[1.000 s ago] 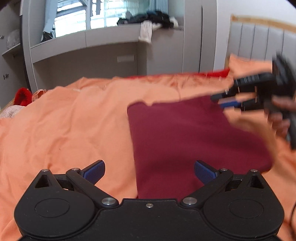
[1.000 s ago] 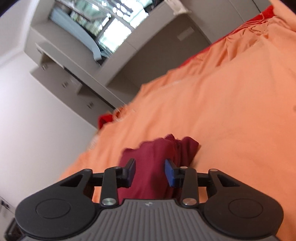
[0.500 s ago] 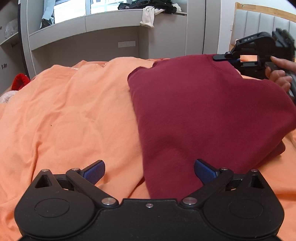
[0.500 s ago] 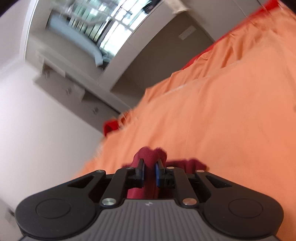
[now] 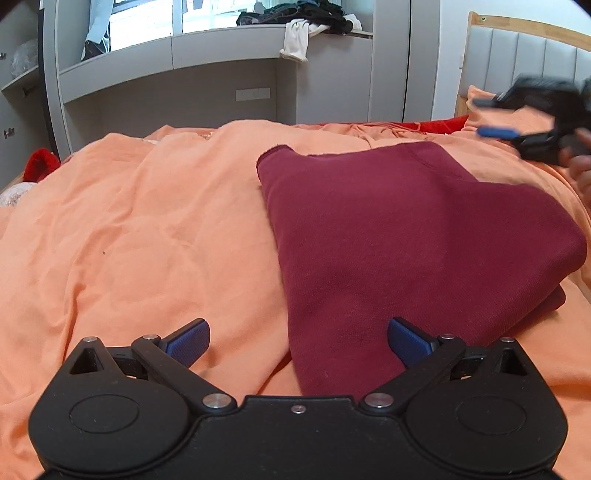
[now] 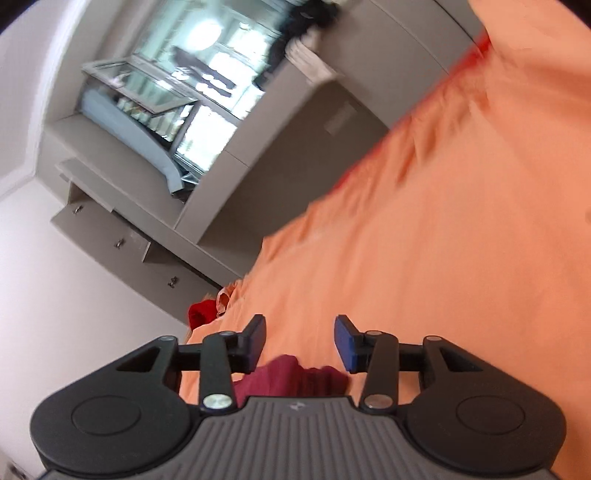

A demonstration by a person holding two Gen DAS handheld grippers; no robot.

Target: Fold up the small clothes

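Note:
A folded dark red garment (image 5: 399, 236) lies flat on the orange bedsheet (image 5: 147, 236), right of centre in the left wrist view. My left gripper (image 5: 298, 341) is open and empty just before its near edge. My right gripper (image 6: 300, 341) is open and empty, lifted above the garment's far corner (image 6: 291, 376), which shows as a bunched red edge under the jaws. In the left wrist view the right gripper (image 5: 495, 116) hangs blurred at the far right above the bed.
Grey built-in shelves and a window ledge with a clothes pile (image 5: 303, 14) stand behind the bed. A padded headboard (image 5: 524, 62) is at the right. A red item (image 5: 38, 166) lies at the bed's left edge.
The right gripper held the garment's far edge lifted half a second ago. It has since let go and opened, and the garment now lies flat and folded. The left gripper stayed open.

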